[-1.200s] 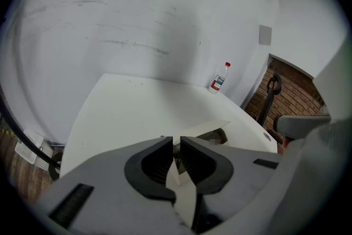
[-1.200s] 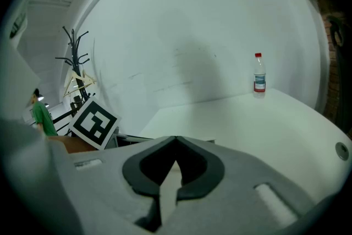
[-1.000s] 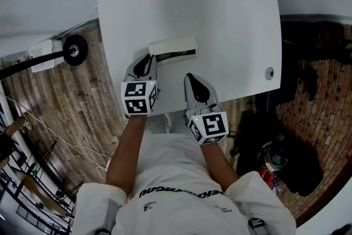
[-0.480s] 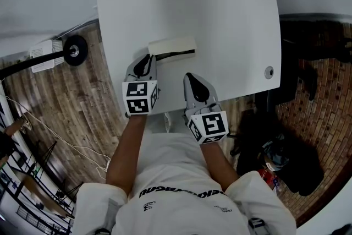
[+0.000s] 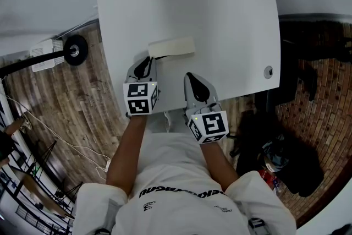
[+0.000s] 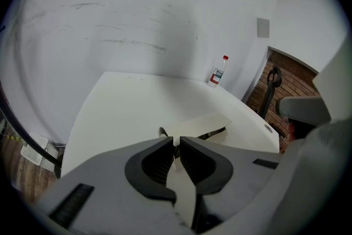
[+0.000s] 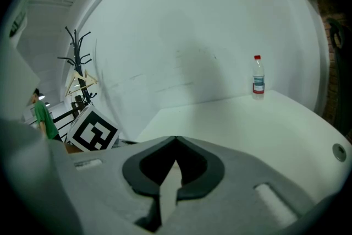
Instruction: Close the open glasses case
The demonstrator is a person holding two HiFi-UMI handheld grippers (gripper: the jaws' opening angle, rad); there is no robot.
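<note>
The case (image 5: 171, 47) lies just left of centre in the head view, on the white surface (image 5: 220, 19). From above it reads as a flat cream slab with its lid down. The left gripper view is less kind. There a dark slit runs under the lid's near edge (image 6: 204, 125), so the case is probably lowered but not pressed home, though the wide lens makes the gap hard to judge.

The left claw (image 5: 146, 61) sits just below the case in the head view. Its jaws have just been easing closer, and they stand a narrow slit apart with nothing between them (image 6: 176, 141). The right claw (image 5: 191, 77) rests lower, right of the left one and clear of the case. It is clenched and empty (image 7: 175, 140).

What seems left is a last press on the lid, or a check that it has latched.
</note>
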